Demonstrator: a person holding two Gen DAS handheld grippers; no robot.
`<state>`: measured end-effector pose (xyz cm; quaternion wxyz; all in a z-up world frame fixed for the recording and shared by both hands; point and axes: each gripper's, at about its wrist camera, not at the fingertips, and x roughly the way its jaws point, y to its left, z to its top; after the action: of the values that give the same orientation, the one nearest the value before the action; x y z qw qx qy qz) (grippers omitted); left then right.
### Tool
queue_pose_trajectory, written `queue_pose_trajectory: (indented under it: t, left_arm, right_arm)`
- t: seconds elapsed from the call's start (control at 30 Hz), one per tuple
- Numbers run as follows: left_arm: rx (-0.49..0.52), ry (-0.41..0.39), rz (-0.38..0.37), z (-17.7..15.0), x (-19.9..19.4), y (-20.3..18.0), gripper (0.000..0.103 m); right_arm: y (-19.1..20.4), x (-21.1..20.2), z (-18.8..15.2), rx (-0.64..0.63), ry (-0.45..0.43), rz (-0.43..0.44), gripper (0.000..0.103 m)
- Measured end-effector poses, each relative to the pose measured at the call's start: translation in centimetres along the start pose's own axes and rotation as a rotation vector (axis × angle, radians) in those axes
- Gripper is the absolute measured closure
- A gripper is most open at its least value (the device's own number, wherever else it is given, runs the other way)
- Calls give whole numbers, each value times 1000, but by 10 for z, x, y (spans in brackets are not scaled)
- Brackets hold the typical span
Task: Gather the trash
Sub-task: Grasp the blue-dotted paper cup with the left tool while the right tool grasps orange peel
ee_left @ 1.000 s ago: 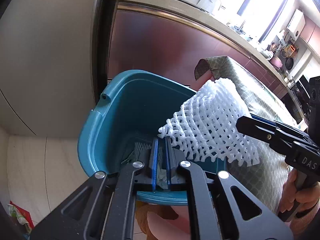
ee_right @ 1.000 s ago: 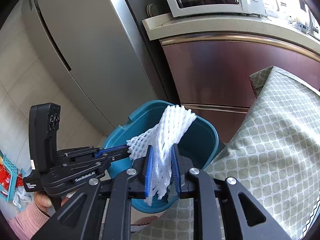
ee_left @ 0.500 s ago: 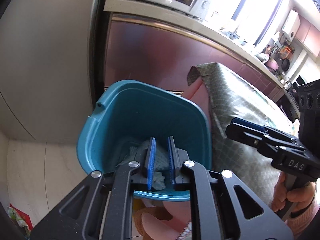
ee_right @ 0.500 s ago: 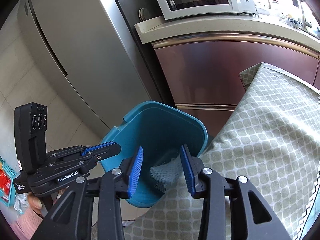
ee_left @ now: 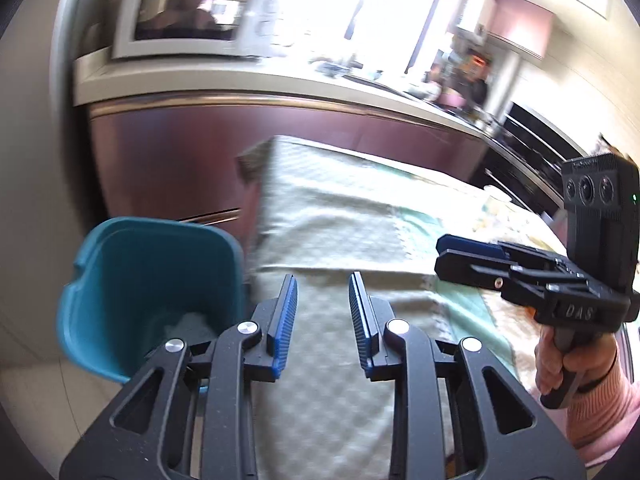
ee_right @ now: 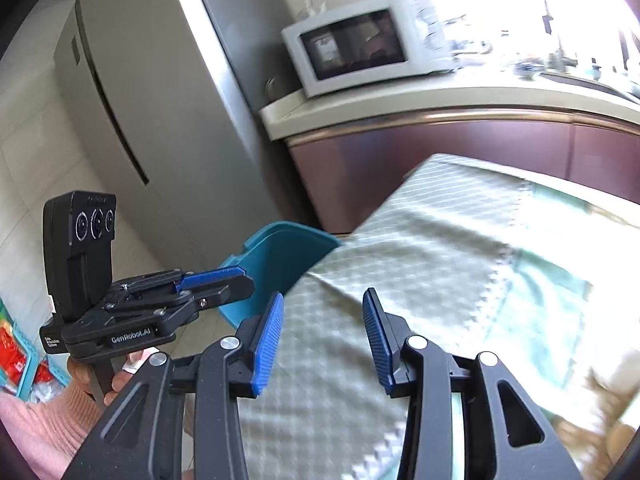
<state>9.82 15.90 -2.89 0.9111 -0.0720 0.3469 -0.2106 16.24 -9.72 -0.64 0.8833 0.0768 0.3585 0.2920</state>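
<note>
We hold our left gripper point(ee_left: 322, 300) over the table covered with a pale green patterned tablecloth point(ee_left: 340, 216), its blue-padded fingers point(ee_left: 285, 312) spread wide with nothing between them. Our right gripper point(ee_right: 324, 320) hangs over the same cloth, fingers likewise wide apart and empty. The teal plastic trash bin point(ee_left: 132, 272) stands on the floor just beside the table's left edge, below and left of our left gripper; something pale and crumpled point(ee_left: 192, 326) lies at its bottom, too blurred to identify. Behind the bin runs a maroon cabinet front point(ee_left: 168, 152) under a cream countertop, with a white microwave oven point(ee_left: 184, 16) on top. A grey refrigerator point(ee_right: 132, 112) stands left of it.
</note>
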Motion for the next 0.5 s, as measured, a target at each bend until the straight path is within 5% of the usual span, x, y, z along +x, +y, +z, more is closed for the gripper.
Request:
queue_pose_trajectory:
  t: [0.5]
  left_arm:
    - [241,134,-275,-16,80,-187,75]
  right_arm:
    - [-123,-167,-91,254,-161,-386,64]
